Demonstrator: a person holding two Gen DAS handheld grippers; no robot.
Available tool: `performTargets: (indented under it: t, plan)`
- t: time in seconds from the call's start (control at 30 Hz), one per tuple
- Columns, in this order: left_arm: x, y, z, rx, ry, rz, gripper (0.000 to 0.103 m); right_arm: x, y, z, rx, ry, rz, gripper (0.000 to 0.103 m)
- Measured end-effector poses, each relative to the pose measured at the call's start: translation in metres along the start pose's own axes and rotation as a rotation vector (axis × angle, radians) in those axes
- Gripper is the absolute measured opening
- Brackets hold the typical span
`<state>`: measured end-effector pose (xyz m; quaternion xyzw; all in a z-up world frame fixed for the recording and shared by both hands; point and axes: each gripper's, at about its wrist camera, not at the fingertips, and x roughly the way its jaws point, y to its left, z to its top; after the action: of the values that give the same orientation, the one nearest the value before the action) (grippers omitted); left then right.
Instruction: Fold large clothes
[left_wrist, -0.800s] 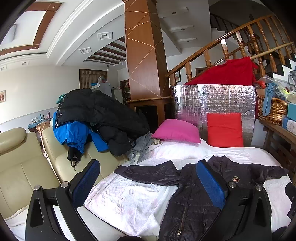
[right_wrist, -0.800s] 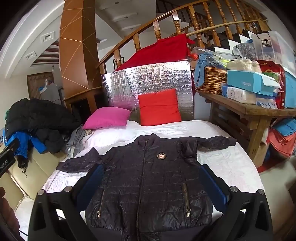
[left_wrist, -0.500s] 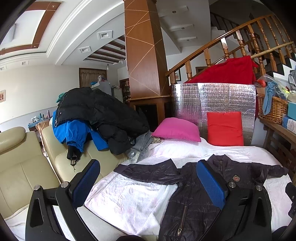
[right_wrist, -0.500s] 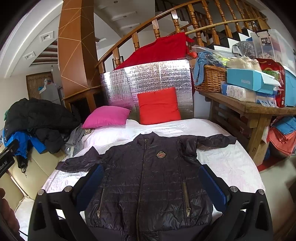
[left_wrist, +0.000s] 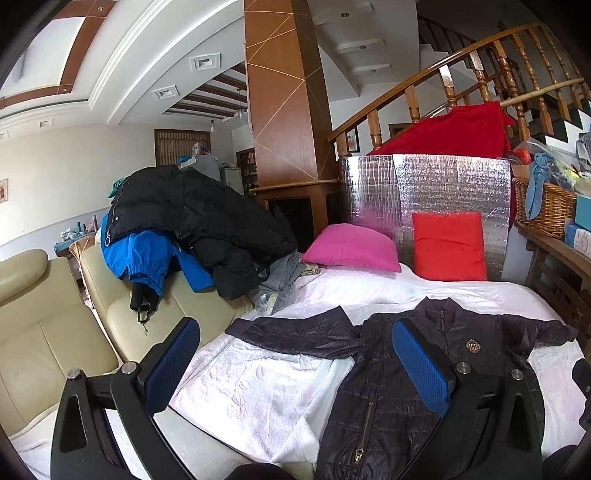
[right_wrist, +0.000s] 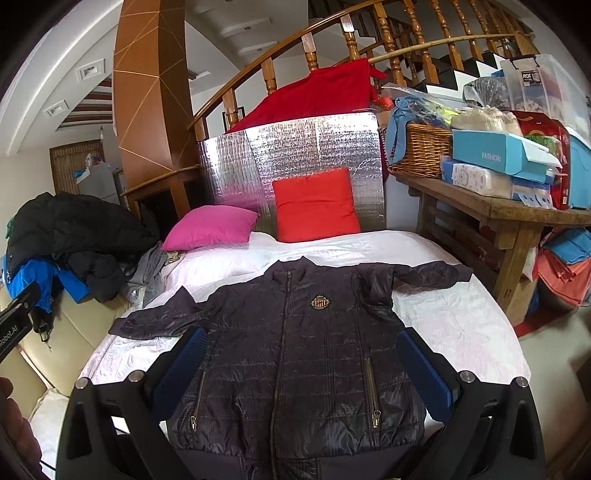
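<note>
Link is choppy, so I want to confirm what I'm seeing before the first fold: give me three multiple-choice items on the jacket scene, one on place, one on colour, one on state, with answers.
1. Where does the dark jacket lie?
A. spread on the white bed cover
B. on the cream sofa
C. on the wooden table

2. What colour is the cushion that leans upright on the silver foil panel?
A. pink
B. red
C. blue

3. How is the jacket's front zip?
A. open to the hem
B. half open
C. closed to the collar

Answers:
1 A, it lies flat on the cover with both sleeves out.
2 B, the red one leans on the foil; the pink cushion lies beside it.
3 C, the zip line runs unbroken to the collar.
</note>
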<state>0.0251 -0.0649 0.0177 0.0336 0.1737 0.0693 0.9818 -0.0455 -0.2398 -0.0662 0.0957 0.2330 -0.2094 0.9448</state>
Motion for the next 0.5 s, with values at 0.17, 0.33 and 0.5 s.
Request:
performTargets:
  t: [0.17, 0.33, 0.5]
  plan:
    - [0.001, -0.005, -0.004, 0.0, 0.004, -0.001, 0.103, 0.002, -0.001, 0.0, 0.003, 0.01, -0.004, 0.103]
    - [0.005, -0.007, -0.009, 0.003, 0.015, -0.005, 0.103, 0.005, -0.001, -0.001, -0.007, 0.01, -0.012, 0.103]
    - [0.01, -0.013, -0.012, 0.006, 0.024, -0.009, 0.103, 0.011, -0.003, -0.002, -0.015, 0.011, -0.021, 0.103]
